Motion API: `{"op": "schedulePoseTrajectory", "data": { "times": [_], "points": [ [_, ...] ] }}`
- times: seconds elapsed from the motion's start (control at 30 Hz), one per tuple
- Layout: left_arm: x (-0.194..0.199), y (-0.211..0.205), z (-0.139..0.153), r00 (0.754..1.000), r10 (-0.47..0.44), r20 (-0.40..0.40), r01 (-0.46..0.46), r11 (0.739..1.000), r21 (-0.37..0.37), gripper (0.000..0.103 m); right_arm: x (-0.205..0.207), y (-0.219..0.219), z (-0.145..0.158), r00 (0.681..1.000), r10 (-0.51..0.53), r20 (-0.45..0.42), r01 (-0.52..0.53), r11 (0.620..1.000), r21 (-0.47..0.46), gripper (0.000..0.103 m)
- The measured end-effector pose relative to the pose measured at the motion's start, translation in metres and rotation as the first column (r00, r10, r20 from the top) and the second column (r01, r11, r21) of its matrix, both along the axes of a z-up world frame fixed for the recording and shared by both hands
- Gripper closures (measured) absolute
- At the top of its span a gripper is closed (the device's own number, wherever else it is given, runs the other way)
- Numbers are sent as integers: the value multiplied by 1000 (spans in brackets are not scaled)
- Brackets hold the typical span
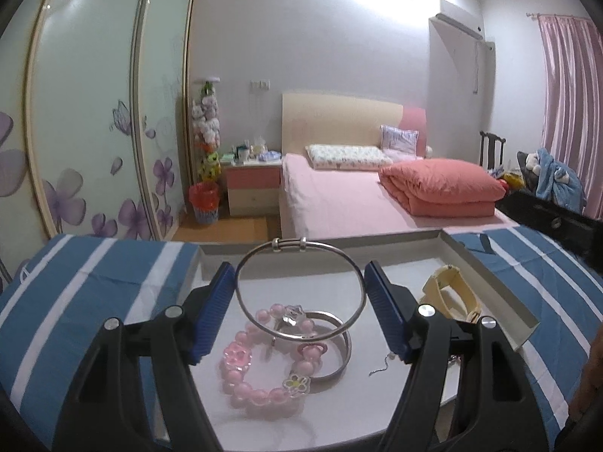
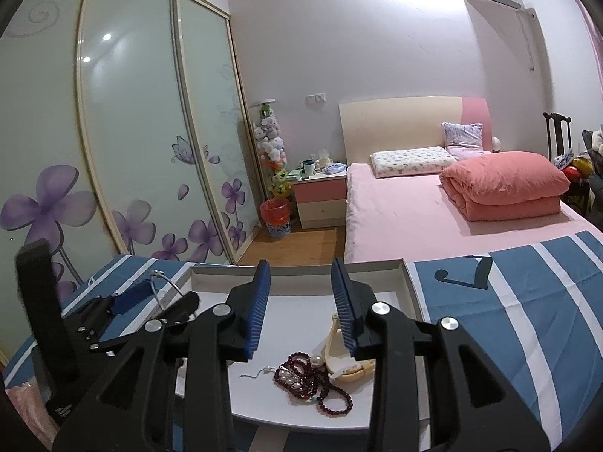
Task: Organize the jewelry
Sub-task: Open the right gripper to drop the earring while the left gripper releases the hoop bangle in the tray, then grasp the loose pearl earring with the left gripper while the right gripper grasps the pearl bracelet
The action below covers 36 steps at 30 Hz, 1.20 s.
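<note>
My left gripper (image 1: pixel 299 303) is shut on a thin silver bangle (image 1: pixel 354 267), held across its width above the white tray (image 1: pixel 497 286). Below it lie a pink bead bracelet (image 1: pixel 260 373) and a wide silver bangle (image 1: pixel 341 346). A cream watch (image 1: pixel 452 293) lies at the tray's right; it also shows in the right wrist view (image 2: pixel 341 361). My right gripper (image 2: pixel 299 310) is open and empty above the tray (image 2: pixel 301 275), over a dark red bead bracelet (image 2: pixel 320 384) and a thin silver chain (image 2: pixel 256 373). The left gripper (image 2: pixel 124 305) with the bangle (image 2: pixel 166 282) shows at left.
The tray sits on a blue and white striped cloth (image 1: pixel 75 301). Beyond are a pink bed (image 1: pixel 358 196) with a folded coral quilt (image 1: pixel 441 184), a nightstand (image 1: pixel 252 184), a red bin (image 1: pixel 203 203) and a sliding wardrobe (image 1: pixel 94 113).
</note>
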<state>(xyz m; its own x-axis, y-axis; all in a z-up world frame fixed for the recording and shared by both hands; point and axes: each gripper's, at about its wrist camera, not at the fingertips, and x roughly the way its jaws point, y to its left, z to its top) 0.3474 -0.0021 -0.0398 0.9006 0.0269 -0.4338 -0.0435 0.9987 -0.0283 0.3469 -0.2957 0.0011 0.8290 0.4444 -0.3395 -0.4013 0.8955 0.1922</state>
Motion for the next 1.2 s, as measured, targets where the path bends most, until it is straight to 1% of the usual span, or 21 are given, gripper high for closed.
{"op": "schedulePoseTrajectory", "data": {
  "times": [0.07,0.1,0.13,0.2,0.3,0.57,0.73,0.87,0.97,1.07,1.2],
  "points": [
    [7,3,-3,999,2,-35,-2,1000,-14,34,0,0,0,1000,2,-1,-2,1000,0,68],
    [8,5,-4,999,2,-38,-3,1000,-23,34,0,0,0,1000,2,-1,-2,1000,-1,68],
    [7,7,-4,999,7,-34,-9,999,-32,33,0,0,-1,1000,3,-1,-3,1000,-3,68],
    [6,10,-2,1000,15,-20,-16,999,-31,27,0,0,-1,1000,4,-2,-4,1000,-4,68],
    [1,10,3,1000,23,9,-22,999,-28,27,0,0,-1,1000,3,1,-3,1000,-4,68],
    [-13,13,14,999,35,37,-34,999,-27,27,-6,-1,1,1000,-3,9,3,1000,-5,68],
    [-39,17,22,998,34,47,-33,999,-16,27,-23,-4,-3,1000,10,-16,-10,999,-50,68],
    [-71,23,25,998,39,55,-38,999,-17,27,-43,-7,-19,998,16,-67,-23,993,-117,68],
    [-102,27,25,998,40,55,-38,999,-33,21,-58,-8,-40,988,29,-154,-55,984,-169,68],
    [-124,26,21,999,27,25,-27,999,-36,20,-68,-3,-57,972,40,-230,-90,973,-212,68],
    [-141,26,15,999,4,-32,-6,998,-60,20,-73,4,-71,952,28,-304,-108,963,-248,68]
  ]
}}
